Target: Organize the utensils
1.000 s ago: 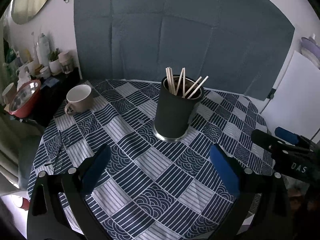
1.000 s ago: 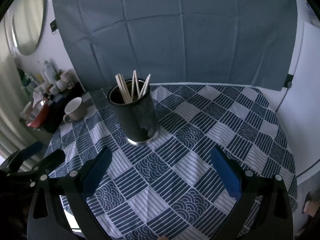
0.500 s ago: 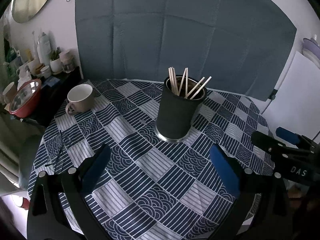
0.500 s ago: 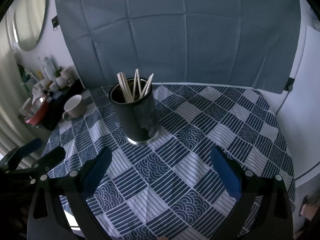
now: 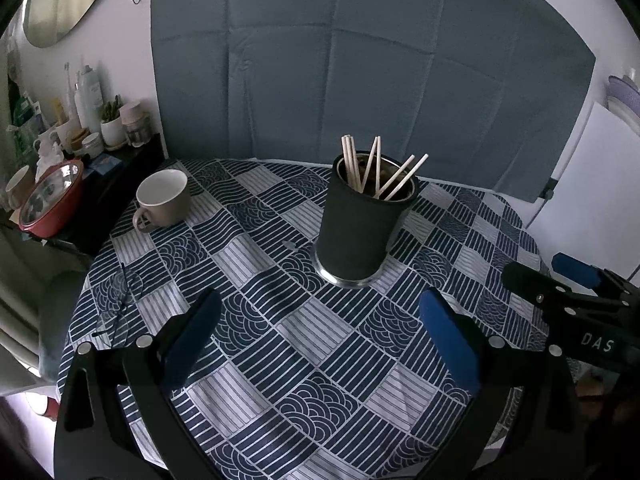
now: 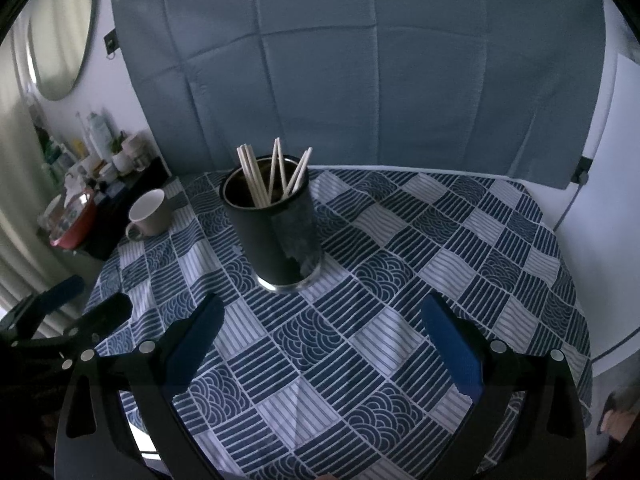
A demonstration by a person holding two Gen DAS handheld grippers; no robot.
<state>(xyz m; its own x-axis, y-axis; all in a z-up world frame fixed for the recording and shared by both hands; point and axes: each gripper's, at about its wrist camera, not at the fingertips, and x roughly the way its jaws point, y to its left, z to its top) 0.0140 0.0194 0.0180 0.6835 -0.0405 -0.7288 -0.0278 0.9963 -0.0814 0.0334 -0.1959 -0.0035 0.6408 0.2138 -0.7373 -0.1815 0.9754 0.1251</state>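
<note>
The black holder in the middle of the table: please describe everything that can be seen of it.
The black holder is a tall round cylinder, matte and dark outside, with a shiny metal rim at its base and a bright metallic inner wall. It stands upright on the blue-and-white patterned tablecloth, near the table's middle. Several pale wooden chopsticks stand inside it, leaning different ways against the rim. The right wrist view shows a worn or reflective patch low on its side. Neither gripper touches it.

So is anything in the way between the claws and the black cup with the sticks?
No. Only bare checkered tablecloth lies between each open claw, left claw and right claw, and the black cup. The mug sits off to the side.
</note>
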